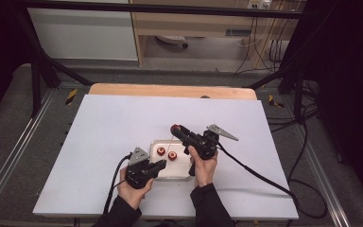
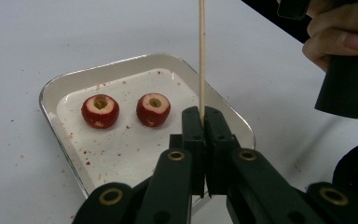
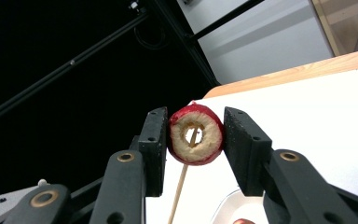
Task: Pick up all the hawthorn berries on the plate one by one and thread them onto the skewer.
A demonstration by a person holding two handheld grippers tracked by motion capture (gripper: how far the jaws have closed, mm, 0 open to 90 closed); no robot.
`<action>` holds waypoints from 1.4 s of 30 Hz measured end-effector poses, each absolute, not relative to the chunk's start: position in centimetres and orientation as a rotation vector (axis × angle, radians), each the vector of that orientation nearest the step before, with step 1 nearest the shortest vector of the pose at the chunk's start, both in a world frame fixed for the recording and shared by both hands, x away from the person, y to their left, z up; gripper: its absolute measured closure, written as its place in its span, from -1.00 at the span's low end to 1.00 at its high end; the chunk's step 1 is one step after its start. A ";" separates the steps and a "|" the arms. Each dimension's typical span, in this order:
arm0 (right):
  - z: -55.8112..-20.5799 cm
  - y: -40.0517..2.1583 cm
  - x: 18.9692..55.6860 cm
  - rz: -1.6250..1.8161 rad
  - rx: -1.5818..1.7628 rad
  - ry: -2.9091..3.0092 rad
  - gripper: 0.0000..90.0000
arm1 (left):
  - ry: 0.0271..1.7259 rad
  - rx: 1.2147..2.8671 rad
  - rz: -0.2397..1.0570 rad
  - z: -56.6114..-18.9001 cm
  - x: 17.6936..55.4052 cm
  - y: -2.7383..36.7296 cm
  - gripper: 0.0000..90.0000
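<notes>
My left gripper (image 2: pixel 204 113) is shut on the lower end of a thin wooden skewer (image 2: pixel 201 56), which stands upright over the right side of a small metal tray (image 2: pixel 56 88). Two red cored fruits (image 2: pixel 100 111) (image 2: pixel 153 109) lie in the tray, hole upward. My right gripper (image 3: pixel 196 115) is shut on a third red cored fruit (image 3: pixel 196 134), and the skewer (image 3: pixel 181 186) tip sits in its central hole. In the high view, the right gripper (image 1: pixel 176 128) holds that fruit above the tray's (image 1: pixel 184 173) far edge, and the left gripper (image 1: pixel 163 164) is at the tray's near left.
The tray rests on a white board (image 1: pixel 99 132) on a wooden table (image 1: pixel 170 91). Red crumbs dot the tray floor. Black frame struts (image 1: pixel 42 61) and cables (image 1: pixel 264 177) surround the table. The right hand (image 2: pixel 340 37) shows close to the skewer in the left gripper view.
</notes>
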State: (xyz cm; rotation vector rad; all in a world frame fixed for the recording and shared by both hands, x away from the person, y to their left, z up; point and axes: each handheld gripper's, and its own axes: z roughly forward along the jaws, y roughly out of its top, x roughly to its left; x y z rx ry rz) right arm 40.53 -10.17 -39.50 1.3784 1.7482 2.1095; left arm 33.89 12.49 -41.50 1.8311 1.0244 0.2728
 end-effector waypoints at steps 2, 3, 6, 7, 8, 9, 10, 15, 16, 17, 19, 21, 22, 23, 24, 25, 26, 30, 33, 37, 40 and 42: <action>-39.5 -10.2 40.4 2.106 1.377 1.750 0.37 | 1.021 1.824 0.279 -41.5 33.9 12.6 0.96; -39.6 -10.1 40.4 2.109 1.387 1.764 0.37 | 1.018 1.811 0.289 -41.5 33.8 12.6 0.96; -39.8 -9.9 40.3 2.109 1.399 1.785 0.37 | 1.024 1.800 0.286 -41.1 33.9 12.6 0.96; -40.0 -9.8 40.3 2.109 1.399 1.794 0.37 | 1.027 1.800 0.286 -41.1 34.0 12.6 0.96; -40.2 -9.7 40.3 2.108 1.398 1.799 0.37 | 1.029 1.800 0.286 -41.1 34.1 12.6 0.96; -40.3 -9.6 40.2 2.110 1.401 1.805 0.37 | 1.032 1.796 0.287 -41.0 34.2 12.6 0.96; -40.5 -9.5 40.2 2.108 1.404 1.817 0.37 | 1.034 1.797 0.287 -41.0 34.3 12.6 0.96; -41.0 -9.1 39.6 2.085 1.398 1.846 0.37 | 1.040 1.804 0.288 -41.0 34.7 12.5 0.96; -41.2 -9.0 39.4 2.077 1.393 1.861 0.37 | 1.039 1.806 0.290 -41.0 34.7 12.4 0.96; -41.2 -9.0 39.4 2.077 1.393 1.861 0.37 | 1.039 1.805 0.292 -41.0 34.8 12.4 0.96; -41.4 -8.8 39.2 2.071 1.385 1.879 0.37 | 1.043 1.806 0.290 -41.0 35.0 12.4 0.96; -41.7 -8.7 38.9 2.058 1.384 1.886 0.37 | 1.040 1.814 0.293 -41.1 35.1 12.3 0.96; -41.8 -8.7 38.8 2.053 1.381 1.889 0.37 | 1.040 1.818 0.293 -41.2 35.1 12.3 0.96; -42.0 -8.6 38.6 2.046 1.377 1.899 0.37 | 1.038 1.820 0.296 -41.2 35.1 12.3 0.96; -42.1 -8.5 38.6 2.045 1.384 1.915 0.37 | 1.039 1.815 0.297 -41.2 35.2 12.3 0.96; -42.1 -8.5 38.6 2.045 1.384 1.915 0.37 | 1.044 1.812 0.293 -41.2 35.2 12.3 0.96; -42.3 -8.3 38.4 2.043 1.381 1.915 0.37 | 1.043 1.815 0.285 -41.2 35.3 12.3 0.96; -42.5 -8.3 38.2 2.031 1.377 1.925 0.37 | 1.037 1.822 0.291 -41.3 35.4 12.3 0.96; -42.8 -8.1 38.0 2.029 1.379 1.949 0.37 | 1.036 1.817 0.292 -41.3 35.5 12.3 0.96; -43.0 -8.0 37.9 2.017 1.375 1.954 0.37 | 1.036 1.826 0.295 -41.6 35.4 12.3 0.96; -43.1 -8.0 38.0 2.012 1.370 1.971 0.32 | 1.024 1.837 0.298 -41.7 35.4 12.6 0.96; -42.8 -8.2 37.9 1.979 1.351 1.985 0.14 | 1.013 1.845 0.302 -41.7 35.4 12.9 0.96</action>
